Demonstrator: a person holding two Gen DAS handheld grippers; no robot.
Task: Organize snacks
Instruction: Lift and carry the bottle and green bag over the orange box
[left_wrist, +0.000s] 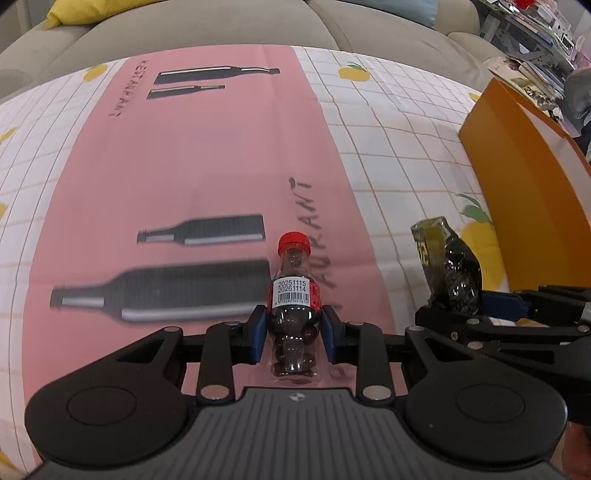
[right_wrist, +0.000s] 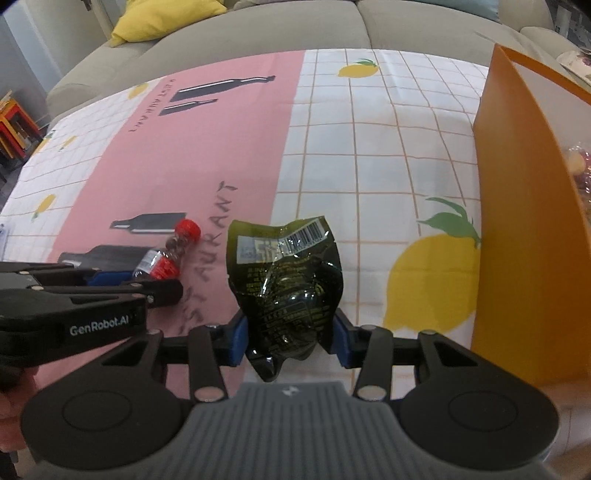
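My left gripper (left_wrist: 293, 314) is shut on a small clear cola-shaped bottle (left_wrist: 293, 291) with a red cap, full of dark candies, held above the pink tablecloth strip. Its blue pads press the bottle's waist from both sides. My right gripper (right_wrist: 290, 328) is shut on a crumpled dark green snack packet (right_wrist: 284, 273) with a barcode on top; the pads squeeze its lower half. The two grippers are side by side, the left gripper (right_wrist: 144, 278) and its bottle (right_wrist: 166, 258) showing left in the right wrist view. The packet (left_wrist: 448, 269) shows at right in the left wrist view.
A tall orange box (right_wrist: 524, 221) stands open at the table's right edge with wrapped snacks (right_wrist: 576, 166) inside. The checked lemon-print tablecloth (right_wrist: 369, 166) covers the table. A grey sofa (left_wrist: 221, 26) with a yellow cushion (right_wrist: 166, 18) lies beyond the far edge.
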